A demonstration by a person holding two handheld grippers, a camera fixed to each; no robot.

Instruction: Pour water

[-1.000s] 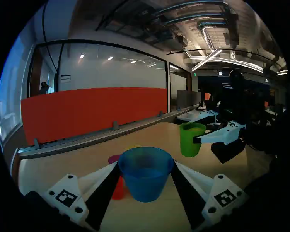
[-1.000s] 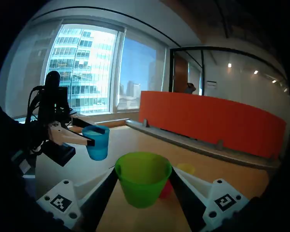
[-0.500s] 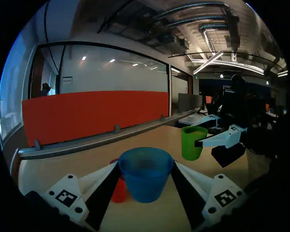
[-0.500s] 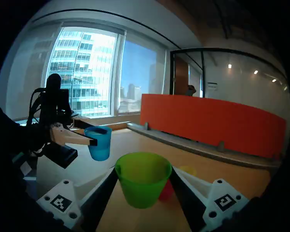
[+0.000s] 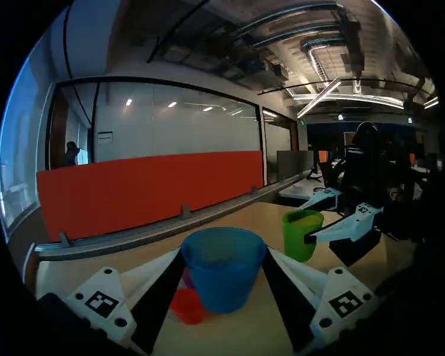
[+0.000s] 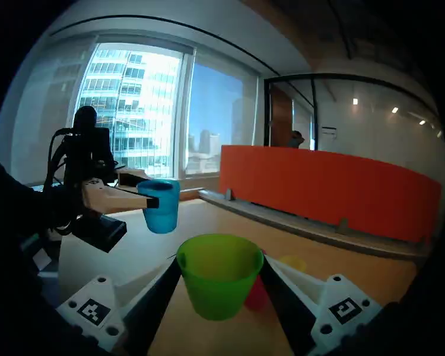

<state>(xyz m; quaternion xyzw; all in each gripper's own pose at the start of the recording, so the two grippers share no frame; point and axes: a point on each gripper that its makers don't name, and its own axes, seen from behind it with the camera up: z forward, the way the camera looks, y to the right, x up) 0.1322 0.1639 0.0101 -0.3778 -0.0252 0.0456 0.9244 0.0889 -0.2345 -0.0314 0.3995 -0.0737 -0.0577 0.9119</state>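
In the left gripper view my left gripper point(image 5: 223, 274) is shut on a blue cup point(image 5: 223, 267), held upright above the wooden table point(image 5: 258, 332). The right gripper view has my right gripper point(image 6: 220, 279) shut on a green cup point(image 6: 220, 273), also upright. Across the table the green cup point(image 5: 300, 232) and right gripper point(image 5: 310, 238) appear at the right of the left gripper view. The blue cup point(image 6: 161, 205) and left gripper point(image 6: 156, 203) appear at the left of the right gripper view, higher than the green cup. The blue cup's water level is hard to make out.
A red cup point(image 5: 187, 304) and a purple one point(image 5: 188, 276) stand on the table under the blue cup. A red cup point(image 6: 257, 294) and a yellow cup point(image 6: 292, 262) stand behind the green cup. An orange partition point(image 6: 329, 184) runs along the table's far edge.
The blue cup and left gripper have risen and moved nearer the green cup. In the left gripper view the green cup sits lower. Both cups stay gripped.
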